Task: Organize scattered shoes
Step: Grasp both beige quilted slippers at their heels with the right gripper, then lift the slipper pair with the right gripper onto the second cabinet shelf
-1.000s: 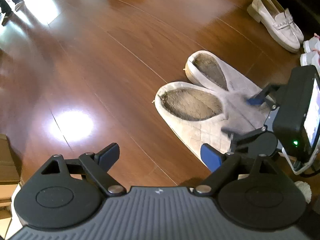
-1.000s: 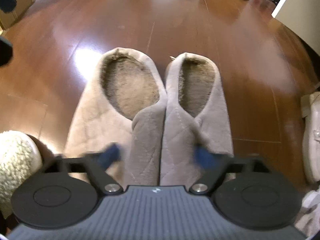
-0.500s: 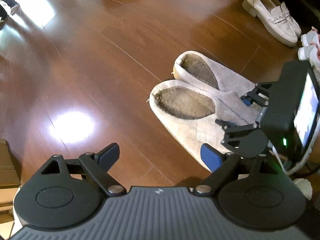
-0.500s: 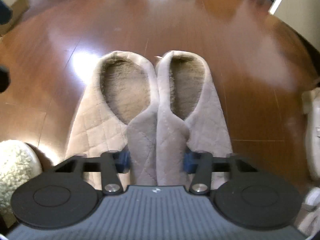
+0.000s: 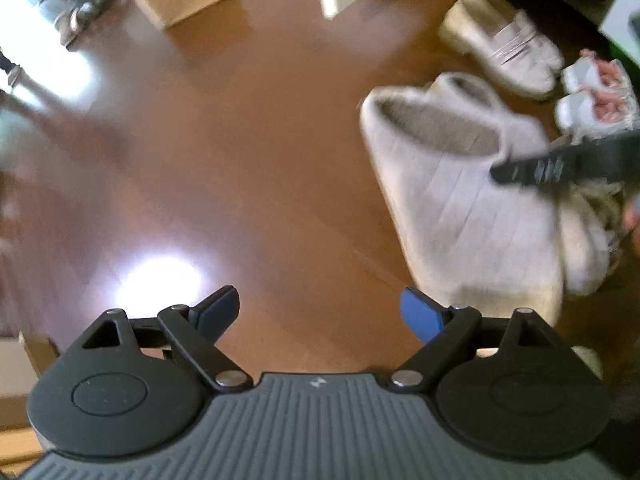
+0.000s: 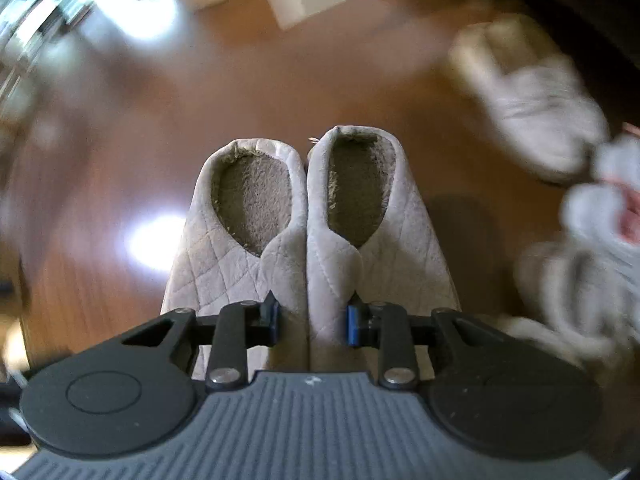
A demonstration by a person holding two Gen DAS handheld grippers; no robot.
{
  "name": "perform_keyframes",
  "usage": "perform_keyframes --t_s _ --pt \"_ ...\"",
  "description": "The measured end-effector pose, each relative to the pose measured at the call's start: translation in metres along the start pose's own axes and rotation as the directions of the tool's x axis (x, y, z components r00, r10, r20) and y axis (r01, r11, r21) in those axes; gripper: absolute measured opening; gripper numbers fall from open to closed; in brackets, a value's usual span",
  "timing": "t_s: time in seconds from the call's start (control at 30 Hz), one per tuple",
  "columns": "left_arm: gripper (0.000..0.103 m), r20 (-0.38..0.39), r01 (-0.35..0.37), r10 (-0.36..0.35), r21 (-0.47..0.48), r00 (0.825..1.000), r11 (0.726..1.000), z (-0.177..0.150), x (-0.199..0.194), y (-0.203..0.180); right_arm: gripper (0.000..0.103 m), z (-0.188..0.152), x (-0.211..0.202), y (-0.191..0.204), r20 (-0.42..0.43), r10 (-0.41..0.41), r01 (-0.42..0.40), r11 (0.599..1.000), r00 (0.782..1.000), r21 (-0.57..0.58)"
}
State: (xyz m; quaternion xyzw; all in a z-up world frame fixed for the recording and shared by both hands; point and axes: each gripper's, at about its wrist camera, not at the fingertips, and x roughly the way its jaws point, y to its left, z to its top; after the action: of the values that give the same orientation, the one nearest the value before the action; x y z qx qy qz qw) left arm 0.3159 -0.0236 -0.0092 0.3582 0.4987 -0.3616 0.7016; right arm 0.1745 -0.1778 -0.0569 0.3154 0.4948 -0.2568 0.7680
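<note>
- Right now my right gripper (image 6: 312,322) is pinched on the grey slippers (image 6: 312,216), clamping their inner toe walls together at lower centre of the right wrist view.
- My left gripper (image 5: 320,314) has its jaws wide, holding nothing, above the wooden floor (image 5: 240,168).
- Farther off, upper right, I see cream loafers (image 6: 528,92), blurred.
</note>
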Motion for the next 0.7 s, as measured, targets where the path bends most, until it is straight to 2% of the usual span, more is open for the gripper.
perform_keyframes --t_s 0.1,0.17,0.27,0.37,0.43,0.5,0.6,0.7 --pt "0.090 0.036 0.021 -0.024 0.067 0.999 0.998 0.033 -0.026 -0.021 0.026 0.047 -0.056 -0.030 0.074 -0.081 0.065 0.980 0.994 0.189" --pt "0.090 0.071 0.026 -0.036 0.130 0.997 0.991 0.056 -0.041 -0.039 0.027 0.079 -0.076 -0.044 0.111 -0.128 0.093 0.956 0.986 0.277" --pt "0.090 0.149 0.042 -0.076 0.218 0.986 0.975 0.092 -0.060 -0.063 0.027 0.146 -0.131 -0.082 0.216 -0.238 0.127 0.894 0.947 0.429" --pt "0.090 0.231 0.078 -0.147 0.284 0.962 0.956 0.136 -0.065 -0.091 0.027 0.190 -0.150 -0.102 0.281 -0.304 0.140 0.865 0.911 0.483" --pt "0.090 0.253 0.097 -0.179 0.306 0.951 0.947 0.154 -0.063 -0.101 0.027 0.227 -0.157 -0.123 0.323 -0.346 0.150 0.851 0.881 0.502" --pt "0.090 0.288 0.139 -0.247 0.347 0.925 0.927 0.183 -0.054 -0.113 0.027 0.267 -0.154 -0.142 0.356 -0.384 0.166 0.843 0.852 0.512" --pt "0.090 0.361 0.180 -0.357 0.440 0.862 0.880 0.231 -0.034 -0.137 0.027 0.339 -0.127 -0.186 0.380 -0.461 0.225 0.822 0.802 0.523" --pt "0.090 0.394 0.164 -0.397 0.507 0.829 0.846 0.276 -0.010 -0.162 0.027 0.385 -0.103 -0.209 0.353 -0.523 0.277 0.785 0.776 0.554"
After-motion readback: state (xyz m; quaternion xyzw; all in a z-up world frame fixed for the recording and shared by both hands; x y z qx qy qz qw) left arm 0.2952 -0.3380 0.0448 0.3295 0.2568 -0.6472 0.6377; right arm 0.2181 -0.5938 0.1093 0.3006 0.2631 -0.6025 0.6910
